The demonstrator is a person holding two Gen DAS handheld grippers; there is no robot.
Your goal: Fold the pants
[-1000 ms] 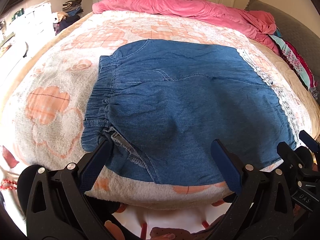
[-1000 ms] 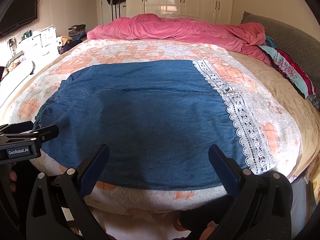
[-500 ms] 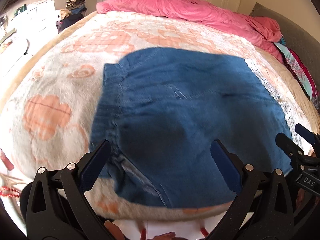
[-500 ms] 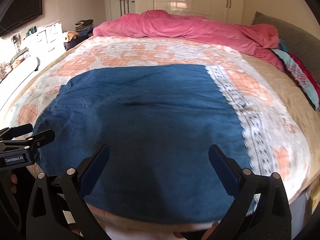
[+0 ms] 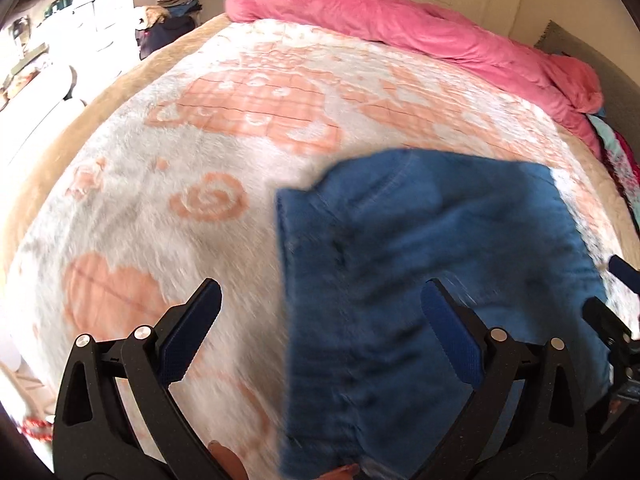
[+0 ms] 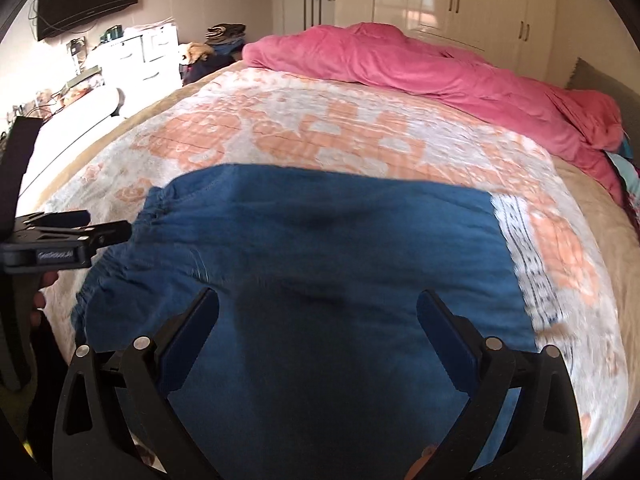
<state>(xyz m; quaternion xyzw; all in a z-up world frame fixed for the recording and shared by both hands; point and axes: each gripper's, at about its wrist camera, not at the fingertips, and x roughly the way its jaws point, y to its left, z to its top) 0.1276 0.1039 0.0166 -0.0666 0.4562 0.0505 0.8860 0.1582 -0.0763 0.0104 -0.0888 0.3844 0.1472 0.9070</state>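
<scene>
Blue denim pants (image 6: 320,264) lie flat on the bed, with the gathered elastic waistband to the left and white lace hems (image 6: 520,248) to the right. They also show in the left wrist view (image 5: 432,264). My left gripper (image 5: 320,304) is open and empty over the waistband edge, its left finger over bare blanket. It also shows at the left of the right wrist view (image 6: 76,232). My right gripper (image 6: 318,312) is open and empty over the middle of the pants.
The pants rest on a white and orange patterned blanket (image 5: 200,152). A pink duvet (image 6: 420,68) is bunched along the far side. White drawers (image 6: 136,60) stand to the left, wardrobes (image 6: 460,0) behind, and a grey headboard (image 6: 608,84) to the right.
Both grippers have moved forward over the bed, from its near edge to above the pants. The left gripper has also shifted left toward the waistband. Both stay open.
</scene>
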